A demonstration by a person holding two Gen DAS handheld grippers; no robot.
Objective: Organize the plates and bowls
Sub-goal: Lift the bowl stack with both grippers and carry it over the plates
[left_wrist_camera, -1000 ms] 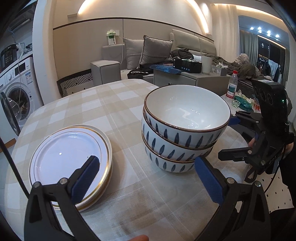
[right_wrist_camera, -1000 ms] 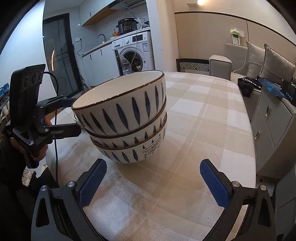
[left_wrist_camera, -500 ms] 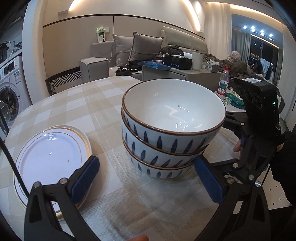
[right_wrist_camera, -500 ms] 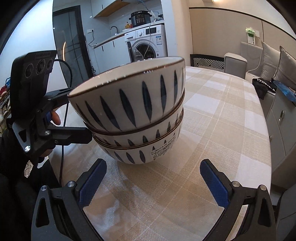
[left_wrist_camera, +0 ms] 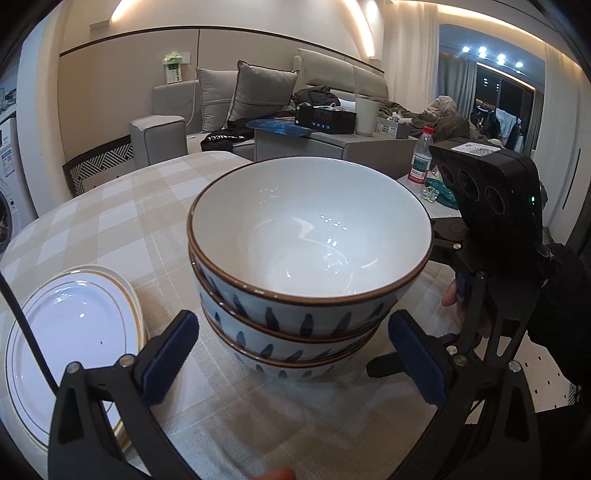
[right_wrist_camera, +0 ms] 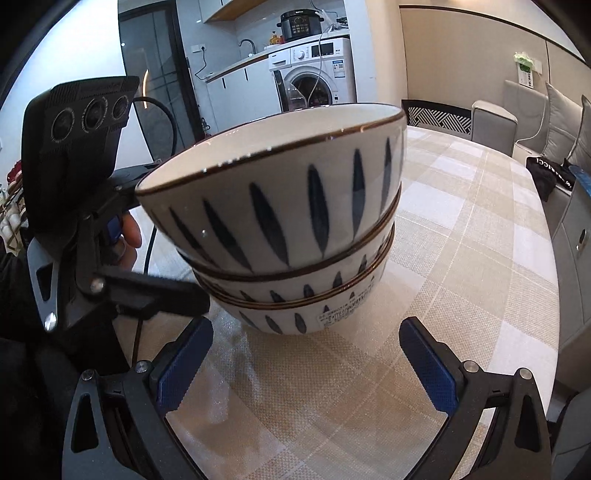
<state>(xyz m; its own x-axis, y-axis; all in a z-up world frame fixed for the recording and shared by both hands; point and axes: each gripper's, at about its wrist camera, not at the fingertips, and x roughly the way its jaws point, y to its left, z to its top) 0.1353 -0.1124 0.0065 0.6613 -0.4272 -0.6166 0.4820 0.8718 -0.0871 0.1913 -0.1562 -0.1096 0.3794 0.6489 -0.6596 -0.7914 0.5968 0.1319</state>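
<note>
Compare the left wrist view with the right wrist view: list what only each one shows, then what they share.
Only the left wrist view shows the stacked white plates with gold rims, the white inside of the top bowl, and a water bottle beyond the table.

Only the right wrist view shows the washing machine, the cooker on top of it, and the label on the bottom bowl.

Both show the stack of three bowls on the checked tablecloth, with the open left gripper and open right gripper on opposite sides of it.
</note>
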